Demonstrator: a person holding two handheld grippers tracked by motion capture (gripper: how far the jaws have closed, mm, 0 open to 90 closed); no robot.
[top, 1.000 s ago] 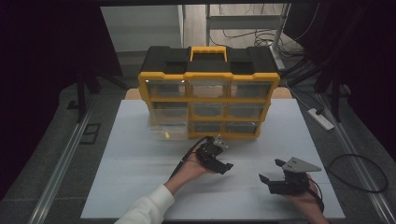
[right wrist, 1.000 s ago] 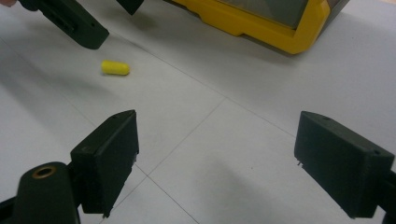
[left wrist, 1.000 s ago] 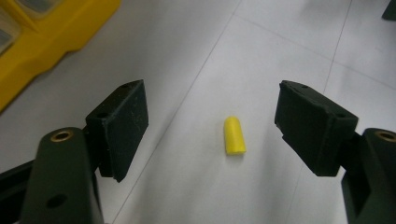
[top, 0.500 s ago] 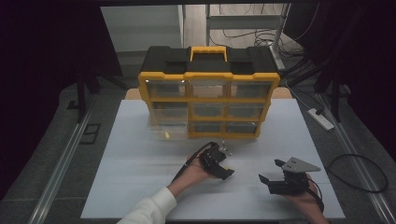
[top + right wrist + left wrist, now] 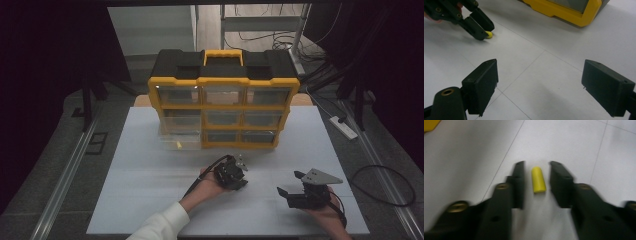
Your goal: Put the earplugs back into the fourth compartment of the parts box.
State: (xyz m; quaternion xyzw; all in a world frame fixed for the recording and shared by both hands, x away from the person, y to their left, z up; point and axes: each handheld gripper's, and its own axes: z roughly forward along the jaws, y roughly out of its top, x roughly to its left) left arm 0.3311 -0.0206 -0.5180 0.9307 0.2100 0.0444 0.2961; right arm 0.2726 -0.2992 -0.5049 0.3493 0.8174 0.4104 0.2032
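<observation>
A small yellow cylinder [image 5: 538, 180] lies flat on the white table [image 5: 145, 195]. My left gripper [image 5: 537, 165] is open, with one jaw on each side of the cylinder and a gap between them and it. In the high view the left gripper [image 5: 235, 176] is at the table's middle front, in front of the organizer. The right gripper view shows its fingers [image 5: 477, 25] down at the table with the yellow cylinder [image 5: 489, 35] peeking out beside them. My right gripper [image 5: 540, 75] is open wide and holds nothing; it rests at the front right [image 5: 289, 195].
A yellow and black drawer organizer [image 5: 224, 102] stands upright at the back of the table. Its lower-left clear drawer [image 5: 175, 141] is pulled out, with something yellow inside. A white power strip [image 5: 344, 127] lies on the floor to the right.
My left gripper has moved a little toward the table's front and to the right. The right gripper has stayed where it was.
</observation>
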